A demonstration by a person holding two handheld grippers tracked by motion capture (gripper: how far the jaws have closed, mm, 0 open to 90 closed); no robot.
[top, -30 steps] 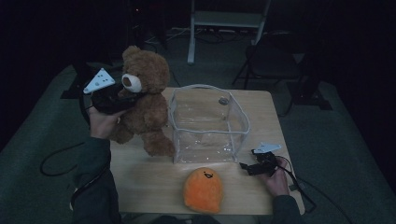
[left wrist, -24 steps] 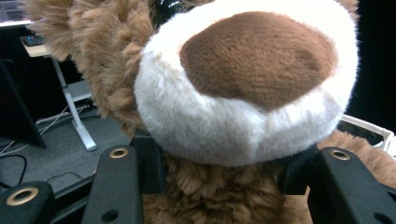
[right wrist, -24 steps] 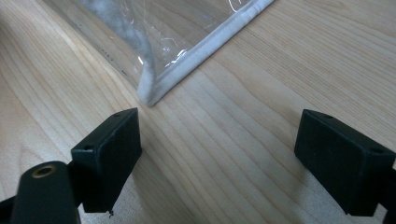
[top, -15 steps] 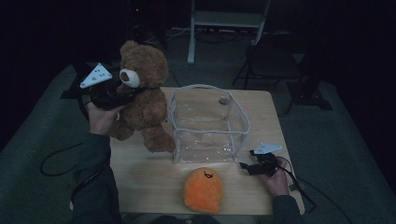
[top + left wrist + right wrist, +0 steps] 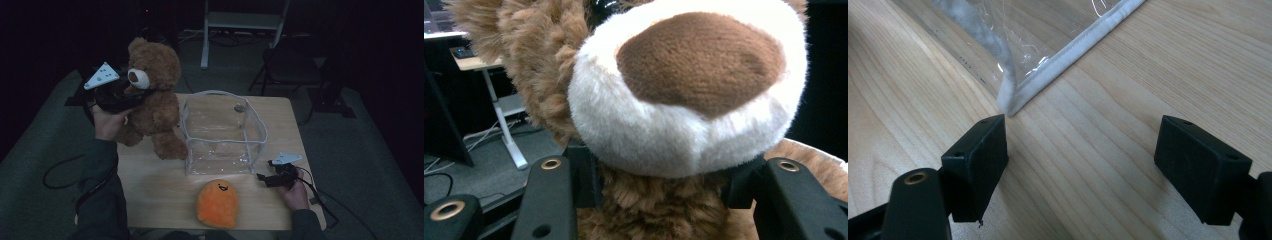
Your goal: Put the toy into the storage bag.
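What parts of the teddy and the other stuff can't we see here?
- Teddy bear: in the left gripper view its muzzle hides the eyes, and the edges cut off the body.
- Clear bin: the right gripper view's edge cuts off all but one corner.
- Orange plush toy: its face is too small and dark in the high view.

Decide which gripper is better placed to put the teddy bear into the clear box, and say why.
Left. The left gripper already clamps the teddy bear at its neck, lifted beside the clear box. The right gripper rests open on the table, holding nothing.
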